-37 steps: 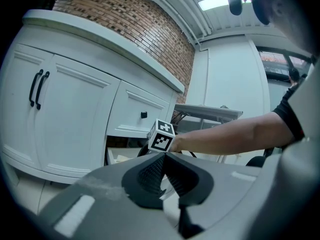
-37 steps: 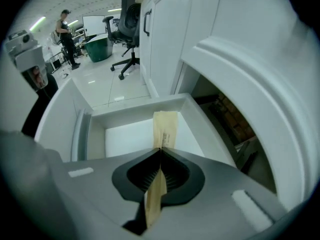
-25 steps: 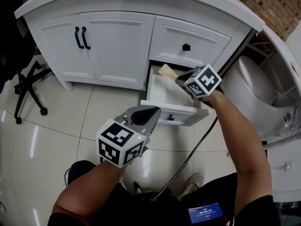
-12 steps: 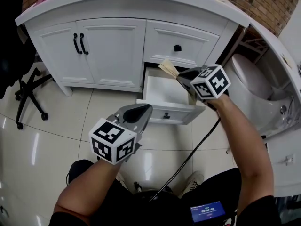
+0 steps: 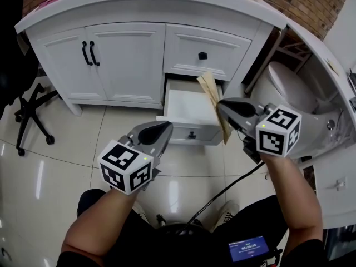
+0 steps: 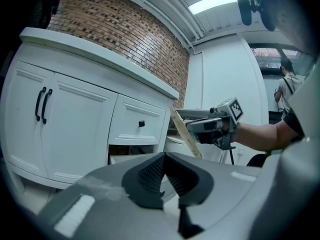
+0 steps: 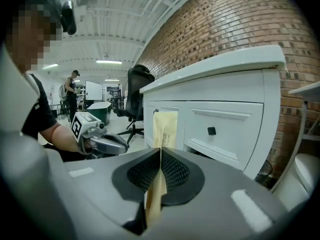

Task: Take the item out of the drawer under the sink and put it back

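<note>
My right gripper [image 5: 223, 108] is shut on a flat tan paper packet [image 5: 213, 96], held upright above the right side of the open lower drawer [image 5: 186, 113] of the white vanity. In the right gripper view the packet [image 7: 164, 130] stands up from between the closed pads. The left gripper view shows the same packet [image 6: 186, 133] slanting in the right gripper [image 6: 202, 125]. My left gripper [image 5: 161, 129] hovers over the floor in front of the drawer, jaws shut with nothing between them. The drawer's inside looks bare white.
A shut upper drawer with a black knob [image 5: 203, 55] sits above the open one. Double cabinet doors with black handles [image 5: 88, 53] are at the left. A white toilet [image 5: 289, 96] stands at the right, an office chair base [image 5: 30, 115] at the far left. A black cable [image 5: 222, 191] trails over the tiles.
My right gripper has drawn back from the drawer toward me and to the right, lifting the tan packet out. The left gripper has stayed near the same place.
</note>
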`<state>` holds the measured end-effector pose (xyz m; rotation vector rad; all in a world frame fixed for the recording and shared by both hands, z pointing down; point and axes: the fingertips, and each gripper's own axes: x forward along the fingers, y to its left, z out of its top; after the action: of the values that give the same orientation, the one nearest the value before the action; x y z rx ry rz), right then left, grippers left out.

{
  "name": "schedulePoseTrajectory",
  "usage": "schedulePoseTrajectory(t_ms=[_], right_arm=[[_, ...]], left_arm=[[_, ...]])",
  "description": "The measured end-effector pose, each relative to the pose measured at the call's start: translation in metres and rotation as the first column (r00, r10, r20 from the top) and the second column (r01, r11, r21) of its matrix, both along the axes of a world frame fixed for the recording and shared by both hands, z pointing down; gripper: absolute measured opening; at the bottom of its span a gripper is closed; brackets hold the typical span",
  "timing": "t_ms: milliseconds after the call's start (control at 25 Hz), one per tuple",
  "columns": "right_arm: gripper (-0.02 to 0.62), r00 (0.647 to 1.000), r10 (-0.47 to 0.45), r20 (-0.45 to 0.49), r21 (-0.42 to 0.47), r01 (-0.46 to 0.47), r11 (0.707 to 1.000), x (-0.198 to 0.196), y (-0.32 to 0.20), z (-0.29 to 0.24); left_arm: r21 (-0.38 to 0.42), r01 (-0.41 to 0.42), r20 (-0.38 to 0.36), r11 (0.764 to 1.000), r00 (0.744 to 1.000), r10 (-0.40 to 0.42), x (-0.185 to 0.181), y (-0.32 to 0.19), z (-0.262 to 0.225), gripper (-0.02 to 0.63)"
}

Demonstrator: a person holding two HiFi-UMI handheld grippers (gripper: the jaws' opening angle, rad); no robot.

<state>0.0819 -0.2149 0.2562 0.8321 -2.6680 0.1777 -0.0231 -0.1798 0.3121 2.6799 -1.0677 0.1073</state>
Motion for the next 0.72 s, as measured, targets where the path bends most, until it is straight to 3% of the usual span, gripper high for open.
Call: schedulePoseTrajectory(t_ms=[200,480,720], right_arm=[[0.012,0.997,0.022,0.08,-0.042,-0.018,0.999,0.011,0.028,0.01],[0.012,0.991,0.072,0.117,-0.123,-0.057,0.991,0.025,0.04,0.037],[0.012,0.992,0.071,0.107,-0.134,-0.056,0.989,0.027,0.045,0.042]], left_arm=[[0.018,0.011,-0.007,1.0,1.0,-0.01,-0.004,-0.002,-0.005,0.006],[0.031,-0.006,0.025,1.0,1.0,0.005,0.0,0.0,-0.002,0.006],[0.045,-0.02,0.043,0.999,0.999,0.018,0.006,0.002,-0.002,0.006]])
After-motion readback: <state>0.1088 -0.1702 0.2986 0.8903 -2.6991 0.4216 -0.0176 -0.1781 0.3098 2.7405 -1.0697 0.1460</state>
